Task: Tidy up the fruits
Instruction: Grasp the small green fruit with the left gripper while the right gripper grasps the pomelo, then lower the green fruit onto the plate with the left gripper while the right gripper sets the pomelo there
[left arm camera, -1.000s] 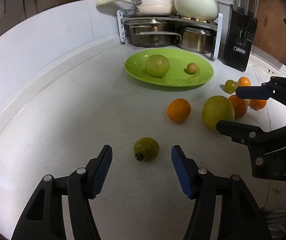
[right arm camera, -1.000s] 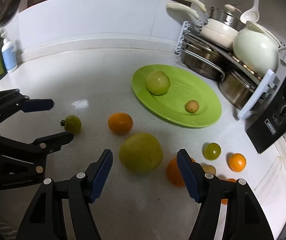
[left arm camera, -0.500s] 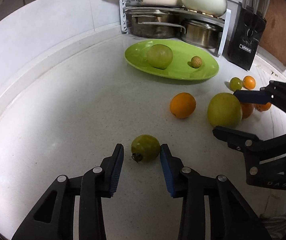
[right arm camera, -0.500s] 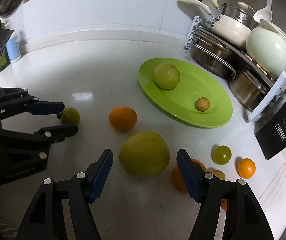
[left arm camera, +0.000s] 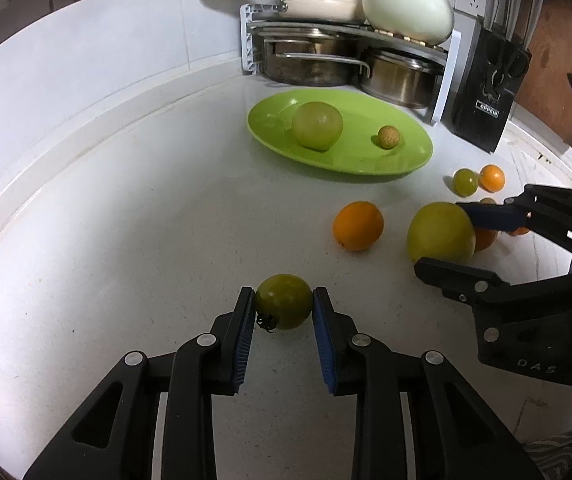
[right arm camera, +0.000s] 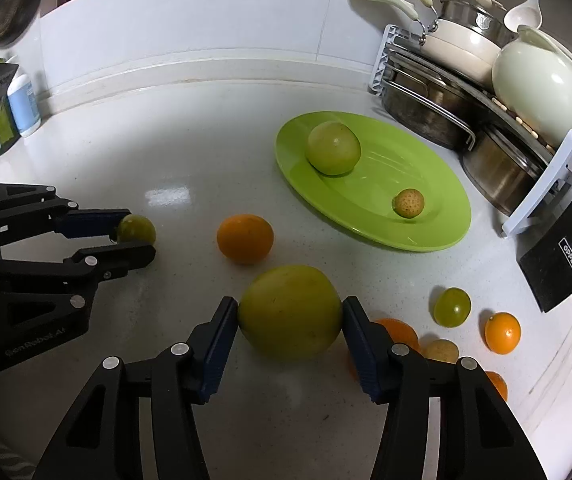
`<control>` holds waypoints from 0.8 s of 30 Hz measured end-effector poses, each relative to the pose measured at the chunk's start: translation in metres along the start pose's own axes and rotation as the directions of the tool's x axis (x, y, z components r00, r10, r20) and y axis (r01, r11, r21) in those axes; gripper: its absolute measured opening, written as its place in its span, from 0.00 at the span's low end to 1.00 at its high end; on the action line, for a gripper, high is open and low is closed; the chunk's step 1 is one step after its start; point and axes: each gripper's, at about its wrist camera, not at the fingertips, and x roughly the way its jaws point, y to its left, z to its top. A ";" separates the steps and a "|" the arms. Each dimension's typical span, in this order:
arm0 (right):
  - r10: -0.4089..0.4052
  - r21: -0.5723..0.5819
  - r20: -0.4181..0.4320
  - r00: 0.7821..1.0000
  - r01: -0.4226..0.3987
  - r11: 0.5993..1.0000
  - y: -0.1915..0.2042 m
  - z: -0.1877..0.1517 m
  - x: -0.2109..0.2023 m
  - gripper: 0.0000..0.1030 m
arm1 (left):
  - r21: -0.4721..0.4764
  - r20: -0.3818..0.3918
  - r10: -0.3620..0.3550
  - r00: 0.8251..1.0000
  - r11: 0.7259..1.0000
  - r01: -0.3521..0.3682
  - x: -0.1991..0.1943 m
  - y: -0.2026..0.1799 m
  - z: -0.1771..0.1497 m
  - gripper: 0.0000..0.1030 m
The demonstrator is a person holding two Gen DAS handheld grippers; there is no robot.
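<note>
Two pickups at once here: the left gripper (left arm camera: 284, 306) has its jaws closed on the small green tomato (left arm camera: 283, 306), pads pressing both flanks, the fruit not yet lifted off the table (left arm camera: 134, 216). The right gripper (right arm camera: 290, 314) has just been closing its jaws, and the pads now touch both sides of the big yellow-green fruit (right arm camera: 290, 312), which also sits on the table. On progress, it looks early: the green plate (right arm camera: 438, 216) holds only two pieces, a pale green fruit (right arm camera: 333, 147) and a little speckled one (right arm camera: 409, 203). Left loose are the orange (right arm camera: 245, 239) in the middle, the green grape-like fruit (right arm camera: 452, 307), the small orange fruit (right arm camera: 502, 333) and a few more half hidden behind the right gripper's fingers. Room to move looks good: open table lies between both grippers and the plate, with the orange the only thing along the way. The plate's far rim sits near the pot rack (right arm camera: 458, 92), and the knife block (right arm camera: 566, 248) stands just beside the loose cluster, so the tight side is the far right.
</note>
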 end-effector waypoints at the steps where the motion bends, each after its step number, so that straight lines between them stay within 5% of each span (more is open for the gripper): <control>1: 0.003 0.004 0.002 1.000 -0.003 1.000 -0.001 0.000 -0.001 0.53 | -0.001 0.005 0.000 1.000 1.000 0.000 -0.001 0.000 0.001 0.28; 24: -0.024 0.123 0.169 0.985 0.003 0.992 -0.041 0.030 -0.055 0.52 | 0.005 0.145 -0.035 0.989 0.999 0.034 -0.046 -0.007 0.047 0.28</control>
